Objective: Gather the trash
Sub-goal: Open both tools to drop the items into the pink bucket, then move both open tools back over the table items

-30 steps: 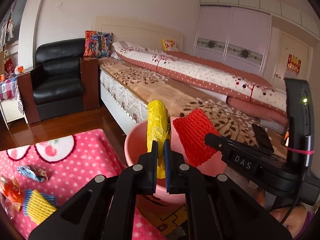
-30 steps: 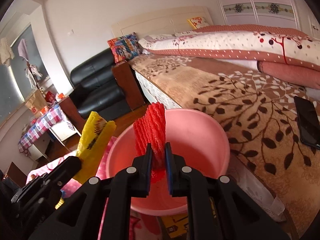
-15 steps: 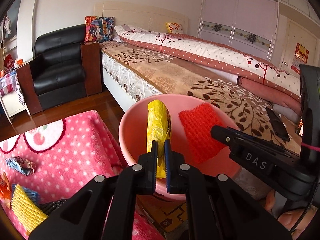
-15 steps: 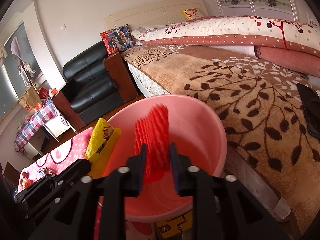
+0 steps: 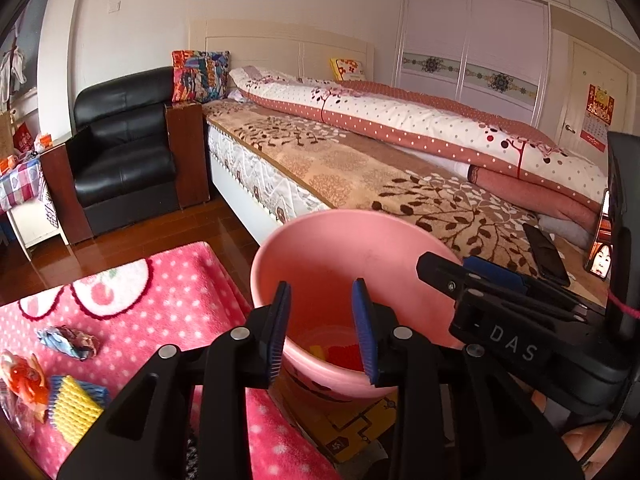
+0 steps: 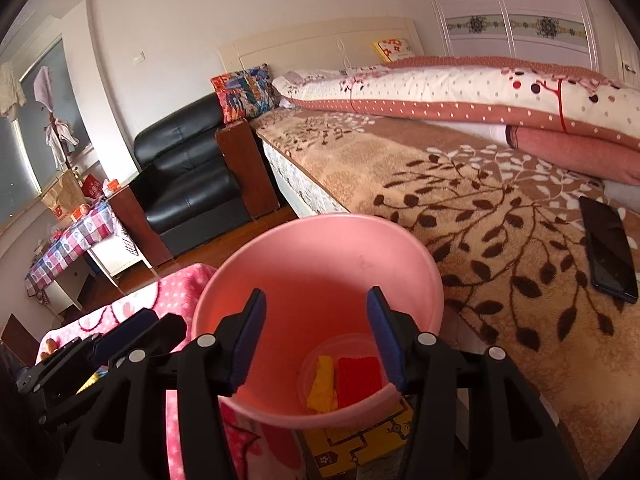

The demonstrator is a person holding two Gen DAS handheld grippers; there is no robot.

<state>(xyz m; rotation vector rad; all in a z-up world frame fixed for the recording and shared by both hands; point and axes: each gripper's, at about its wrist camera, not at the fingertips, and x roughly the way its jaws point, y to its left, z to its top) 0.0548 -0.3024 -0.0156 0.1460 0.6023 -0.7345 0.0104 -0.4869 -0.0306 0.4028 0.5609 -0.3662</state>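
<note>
Left gripper (image 5: 322, 326): jaws just opened, standing apart, nothing between them. Right gripper (image 6: 318, 330): same, just opened wide, empty. Both hanging over the pink bucket (image 6: 400, 256), tilted down into it.

Dropped and landed: yellow wrapper (image 6: 322, 384) and red foam net (image 6: 358, 380) lying side by side, touching, on the bucket floor. Also glimpsed between the left jaws in the left view.

Two pieces binned, then. Not finished.

Left to collect, all on the pink dotted blanket (image 5: 180, 292), left of the bucket:
- crumpled blue-grey wrapper (image 5: 68, 342)
- orange wrapper (image 5: 24, 380), near the frame edge, partly cut off
- yellow foam net (image 5: 74, 410), lying on something blue, just beside the orange one

Possibly clear film under the orange piece; too blurred to tell. Maybe more past the frame edge, not visible.

Phone (image 6: 608, 248) on the bed (image 6: 480, 208): not trash, leave it.

Judgement: roughly two of five done; next round likely back to the blanket, one piece per gripper.
</note>
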